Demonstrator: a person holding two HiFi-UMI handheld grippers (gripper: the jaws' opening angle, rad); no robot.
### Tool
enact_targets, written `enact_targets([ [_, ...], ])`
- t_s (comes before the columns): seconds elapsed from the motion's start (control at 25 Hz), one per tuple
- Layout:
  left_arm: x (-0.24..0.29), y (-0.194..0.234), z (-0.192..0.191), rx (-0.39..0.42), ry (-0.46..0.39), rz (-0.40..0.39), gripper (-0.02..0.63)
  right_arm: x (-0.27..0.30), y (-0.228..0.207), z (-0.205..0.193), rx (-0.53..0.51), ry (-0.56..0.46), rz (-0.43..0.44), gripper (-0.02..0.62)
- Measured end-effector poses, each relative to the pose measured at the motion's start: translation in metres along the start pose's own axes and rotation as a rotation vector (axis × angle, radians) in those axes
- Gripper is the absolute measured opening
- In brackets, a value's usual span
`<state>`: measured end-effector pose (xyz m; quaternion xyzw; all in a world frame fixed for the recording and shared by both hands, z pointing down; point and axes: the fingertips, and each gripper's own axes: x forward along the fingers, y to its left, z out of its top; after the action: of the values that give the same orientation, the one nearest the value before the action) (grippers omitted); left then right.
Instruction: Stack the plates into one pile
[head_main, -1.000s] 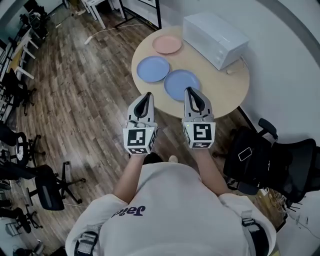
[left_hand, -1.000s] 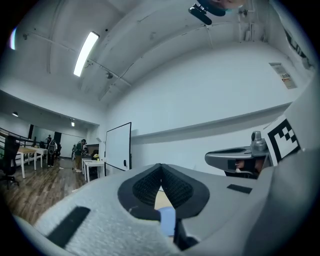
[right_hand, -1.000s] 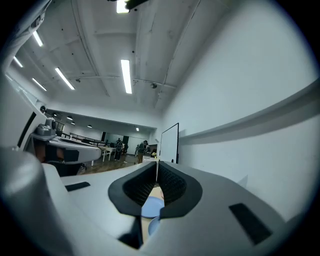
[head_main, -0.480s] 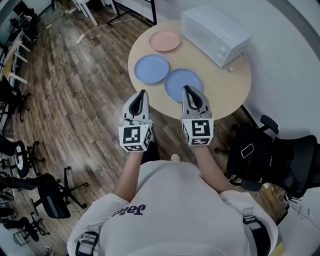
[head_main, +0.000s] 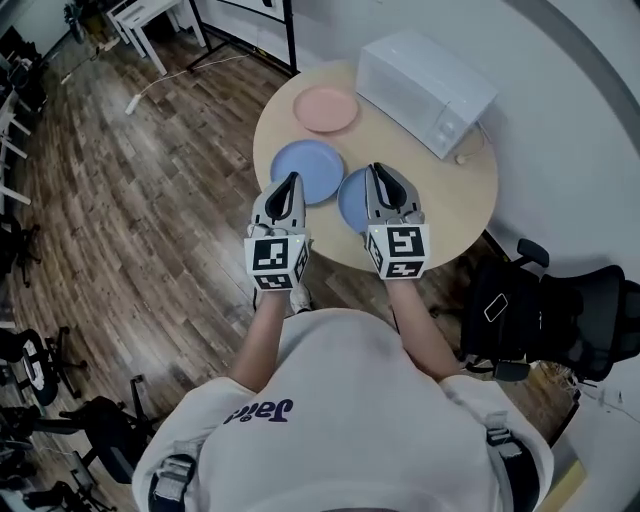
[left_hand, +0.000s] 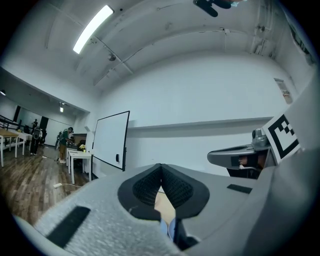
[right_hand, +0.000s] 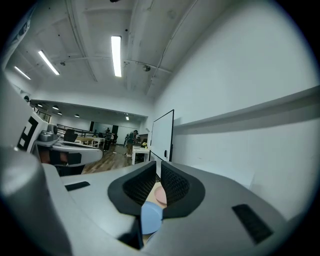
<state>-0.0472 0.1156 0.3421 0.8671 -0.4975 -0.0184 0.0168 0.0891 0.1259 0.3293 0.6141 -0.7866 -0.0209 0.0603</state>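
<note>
Advanced to the round table (head_main: 455, 185) since the earlier frame, left gripper (head_main: 291, 179) and right gripper (head_main: 377, 171), both clenched and empty, hover over the near blue plate (head_main: 350, 200) and far blue plate (head_main: 312, 165), the pink plate (head_main: 326, 108) beyond; jaws left closed could shove a plate toward the edge.

Bright, even indoor light from ceiling strip lights (left_hand: 92, 29), slight glare. Gripper views bulge fisheye-style, corners black; the left hand-held gripper (left_hand: 161, 167) looks softly blurred.
</note>
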Motion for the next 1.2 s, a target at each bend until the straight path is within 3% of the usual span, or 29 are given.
enact_targets([
  [0.24, 0.045, 0.018, -0.028, -0.049, 0.141, -0.165, 0.015, 0.037, -0.009, -0.024, 0.023, 0.118, -0.115, 0.025],
  [0.48, 0.080, -0.003, -0.077, -0.059, 0.279, -0.335, 0.015, 0.042, -0.030, -0.060, 0.060, 0.223, -0.204, 0.025],
  [0.72, 0.101, -0.044, -0.144, -0.108, 0.477, -0.452, 0.015, 0.039, -0.058, -0.128, 0.122, 0.445, -0.137, 0.025],
  [1.0, 0.110, -0.079, -0.232, -0.198, 0.709, -0.475, 0.017, 0.033, -0.105, -0.195, 0.171, 0.579, -0.099, 0.031],
  [1.08, 0.109, -0.085, -0.254, -0.214, 0.770, -0.462, 0.024, 0.034, -0.115, -0.214, 0.161, 0.621, -0.068, 0.089],
  [1.12, 0.108, -0.088, -0.265, -0.216, 0.799, -0.457, 0.042, 0.034, -0.120, -0.227, 0.140, 0.650, -0.050, 0.137],
  [1.2, 0.107, -0.094, -0.285, -0.223, 0.853, -0.450, 0.111, 0.031, -0.130, -0.255, 0.065, 0.715, -0.023, 0.141],
])
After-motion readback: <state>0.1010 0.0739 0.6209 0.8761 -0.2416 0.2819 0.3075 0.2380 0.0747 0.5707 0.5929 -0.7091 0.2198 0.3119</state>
